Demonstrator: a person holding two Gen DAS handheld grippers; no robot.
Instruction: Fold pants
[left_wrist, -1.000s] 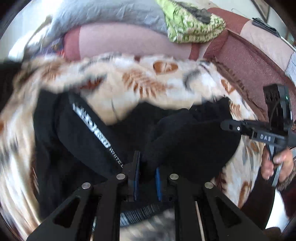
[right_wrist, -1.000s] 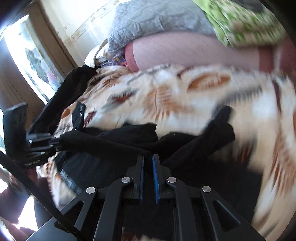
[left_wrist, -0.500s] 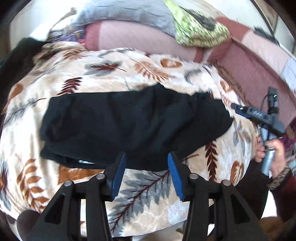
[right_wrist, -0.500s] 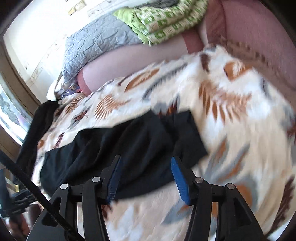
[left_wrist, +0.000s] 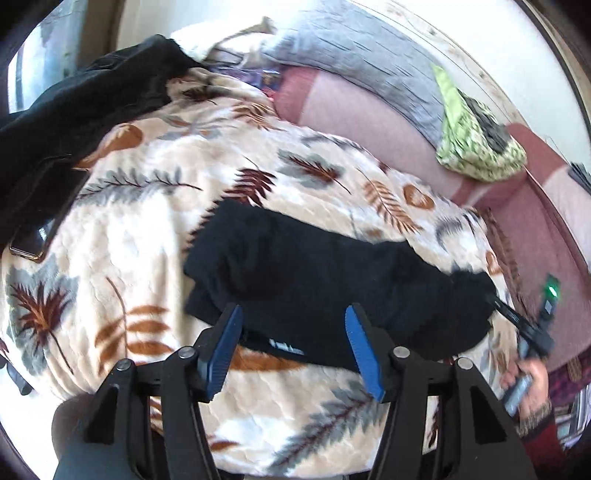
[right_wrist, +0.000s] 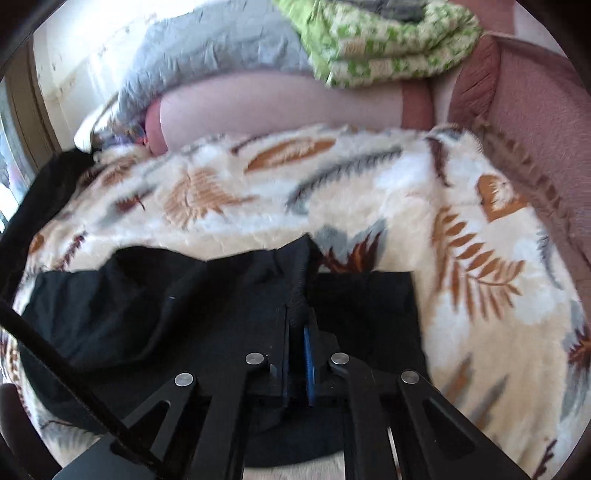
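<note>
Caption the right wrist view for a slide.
Right tongs shut on a fold of the black pants, which lie on a leaf-print blanket over a pink sofa.

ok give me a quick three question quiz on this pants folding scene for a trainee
1. True or false: the left hand-held gripper is clamped on the black pants.
2. What is pinched in the right hand-held gripper?
A. leaf-print blanket
B. a ridge of the pants
C. green patterned cloth
3. What do the pants lie on?

Key:
1. False: its jaws are opening, nothing between the pads.
2. B.
3. The leaf-print blanket.
</note>
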